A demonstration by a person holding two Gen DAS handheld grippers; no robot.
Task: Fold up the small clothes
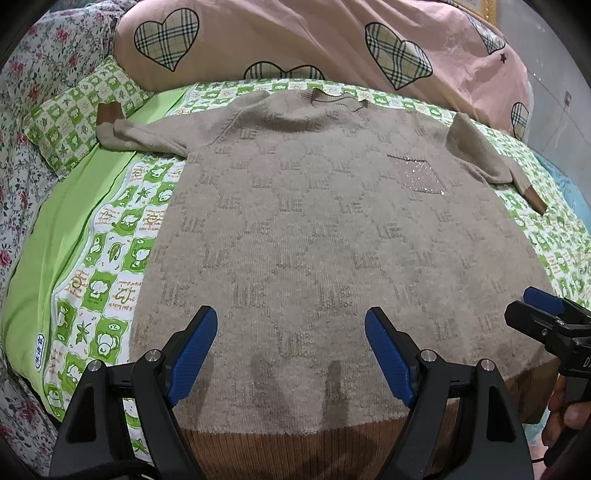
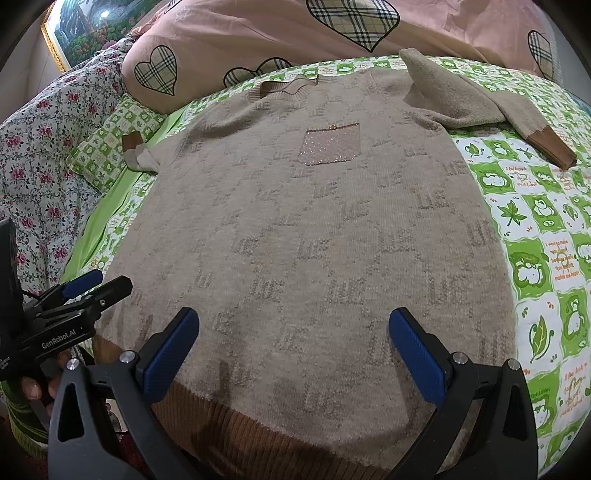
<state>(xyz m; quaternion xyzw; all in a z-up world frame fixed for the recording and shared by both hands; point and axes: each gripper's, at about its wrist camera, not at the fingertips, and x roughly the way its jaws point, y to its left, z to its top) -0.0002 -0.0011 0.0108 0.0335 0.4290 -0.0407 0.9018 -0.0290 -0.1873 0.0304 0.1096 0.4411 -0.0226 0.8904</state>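
Note:
A beige knitted sweater (image 1: 314, 229) with brown hem and cuffs lies flat, front up, on the bed, collar far from me; it also fills the right wrist view (image 2: 303, 229). It has a sparkly chest pocket (image 2: 330, 144). The left sleeve (image 1: 144, 134) stretches out left; the right sleeve (image 2: 480, 107) is bent, its cuff on the sheet. My left gripper (image 1: 290, 325) is open and empty above the lower left of the sweater. My right gripper (image 2: 293, 325) is open and empty above the lower right, and shows in the left wrist view (image 1: 543, 306).
The sweater lies on a green-and-white patterned sheet (image 2: 535, 229). A pink quilt with plaid hearts (image 1: 295, 40) is piled at the far side. A floral blanket (image 1: 22, 110) and a green checked pillow (image 1: 74, 110) lie on the left. A framed picture (image 2: 85, 26) hangs at the back left.

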